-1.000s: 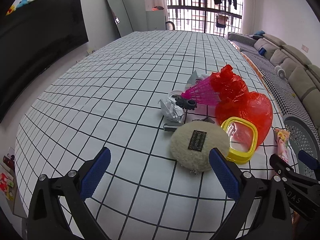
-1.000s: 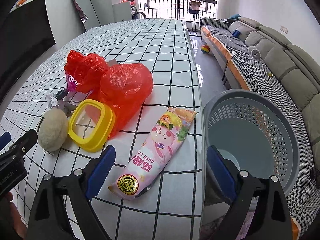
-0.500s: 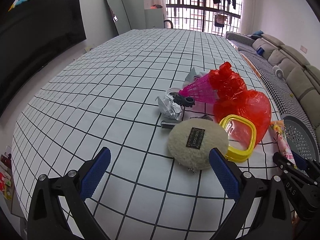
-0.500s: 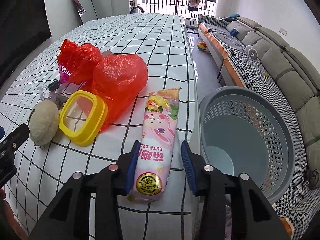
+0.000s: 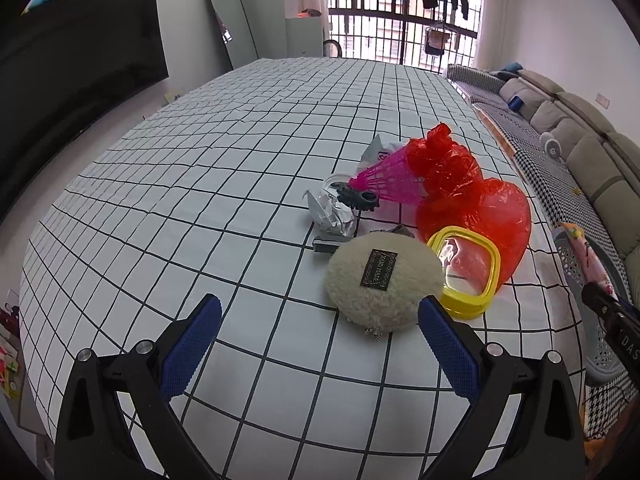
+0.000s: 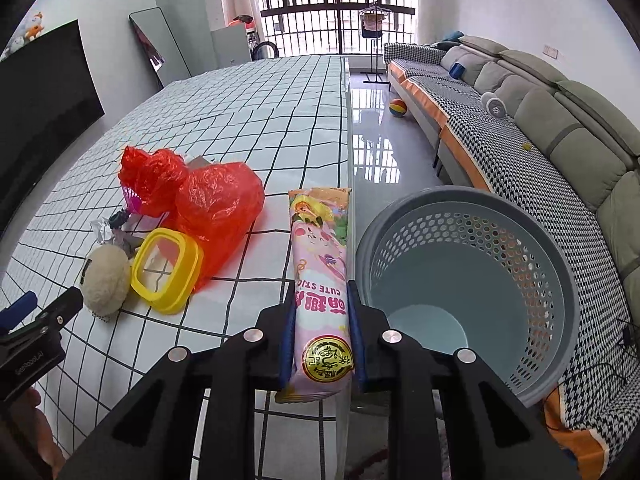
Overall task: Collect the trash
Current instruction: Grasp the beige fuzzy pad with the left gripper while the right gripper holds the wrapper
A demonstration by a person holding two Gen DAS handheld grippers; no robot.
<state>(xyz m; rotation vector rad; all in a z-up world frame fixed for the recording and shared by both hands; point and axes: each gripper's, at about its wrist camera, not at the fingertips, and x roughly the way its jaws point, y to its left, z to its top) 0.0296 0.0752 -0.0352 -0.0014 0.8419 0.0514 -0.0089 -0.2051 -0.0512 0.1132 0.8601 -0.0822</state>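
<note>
Now the right claw (image 6: 321,334) is closing on the pink snack packet (image 6: 320,276), which sticks out over the tabletop (image 6: 248,128) edge, just beside the grey basket (image 6: 464,280). Squeeze gently, carry it over the rim, then let go. The left claw (image 5: 320,344) hangs wide, holding nothing.

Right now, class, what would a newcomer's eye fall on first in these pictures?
The pink snack packet, with the right hand-held gripper closing on it at the table's edge. Beside it, off the table, stands an empty grey basket. Left of the packet lies a crumpled red plastic bag, a yellow-rimmed lid against it.
</note>
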